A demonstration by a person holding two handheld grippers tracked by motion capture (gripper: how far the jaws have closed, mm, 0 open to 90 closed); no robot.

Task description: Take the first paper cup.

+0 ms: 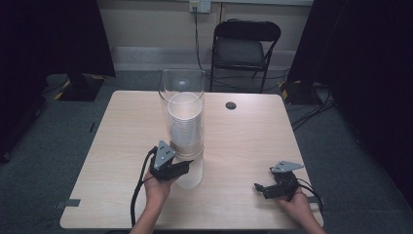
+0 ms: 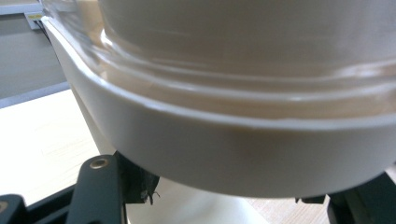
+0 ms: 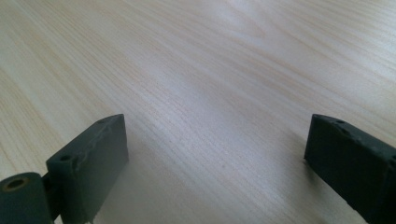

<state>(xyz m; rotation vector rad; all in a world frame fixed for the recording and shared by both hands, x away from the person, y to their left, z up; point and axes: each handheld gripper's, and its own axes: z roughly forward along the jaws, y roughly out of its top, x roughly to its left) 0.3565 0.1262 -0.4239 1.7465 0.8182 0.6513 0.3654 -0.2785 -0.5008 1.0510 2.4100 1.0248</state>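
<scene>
High view: my left tool (image 1: 181, 168) grips the white cup (image 1: 189, 174) under the clear tube (image 1: 182, 105) holding stacked cups (image 1: 185, 124), mid-tabletop (image 1: 122, 136); my right tool (image 1: 267, 188) rests wide open, well apart.

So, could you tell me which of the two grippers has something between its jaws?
The left gripper, at the white base of the clear cup dispenser. The right gripper is open over bare table.

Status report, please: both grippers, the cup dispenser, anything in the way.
Left gripper at cup dispenser base, grip unclear. Right gripper open, empty, low over table. Nothing between them.
</scene>
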